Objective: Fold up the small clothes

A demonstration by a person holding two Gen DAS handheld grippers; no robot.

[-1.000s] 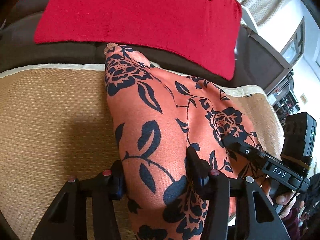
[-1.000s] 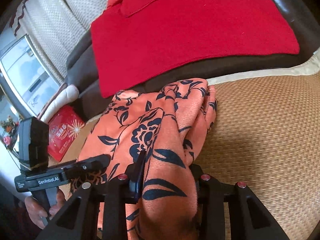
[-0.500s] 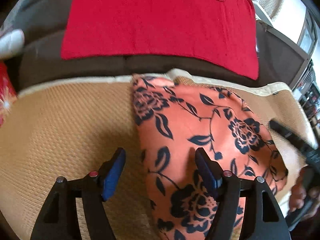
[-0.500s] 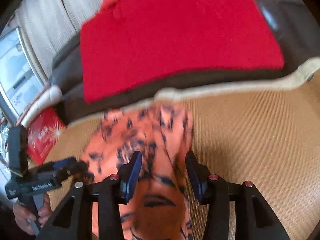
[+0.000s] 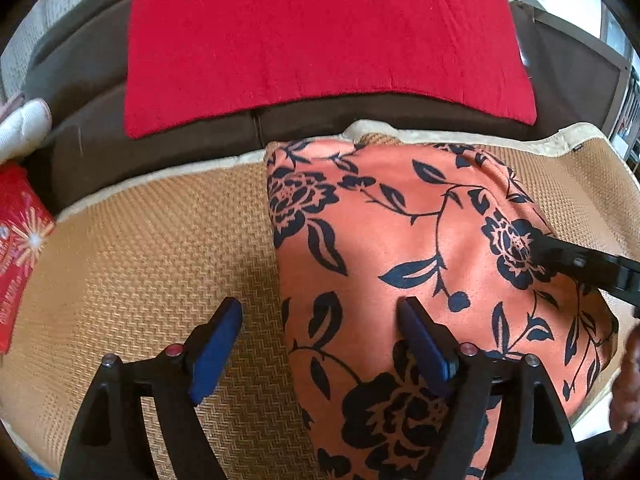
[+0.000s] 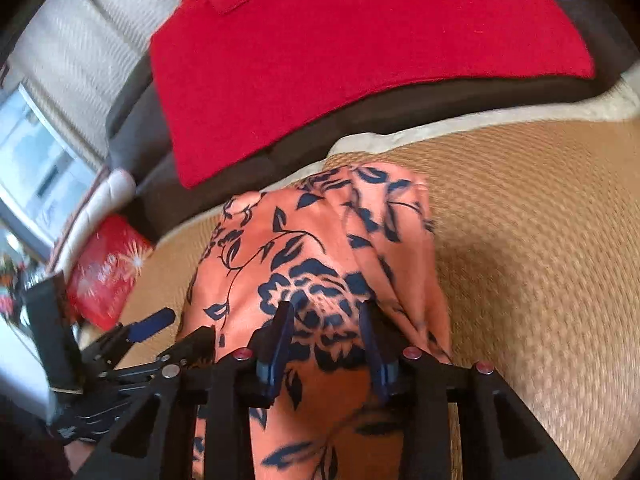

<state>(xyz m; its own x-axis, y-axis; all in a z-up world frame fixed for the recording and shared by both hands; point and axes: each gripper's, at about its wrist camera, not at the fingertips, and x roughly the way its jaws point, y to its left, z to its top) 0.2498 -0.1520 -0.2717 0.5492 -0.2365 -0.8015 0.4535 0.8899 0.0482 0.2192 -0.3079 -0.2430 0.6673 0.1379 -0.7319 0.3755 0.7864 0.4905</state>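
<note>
One orange floral garment (image 5: 420, 240) under both grippers' parted jaws.

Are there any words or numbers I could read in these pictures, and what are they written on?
No text can be read in either view.
Shiny red packet with a gold starburst: pale print runs along it, too blurred and small to read.
Black handheld gripper unit seen from the right wrist: a faint pale marking near its base, too blurred to read.
Orange cloth with a black flower print: only flowers and leaves, no letters.
</note>
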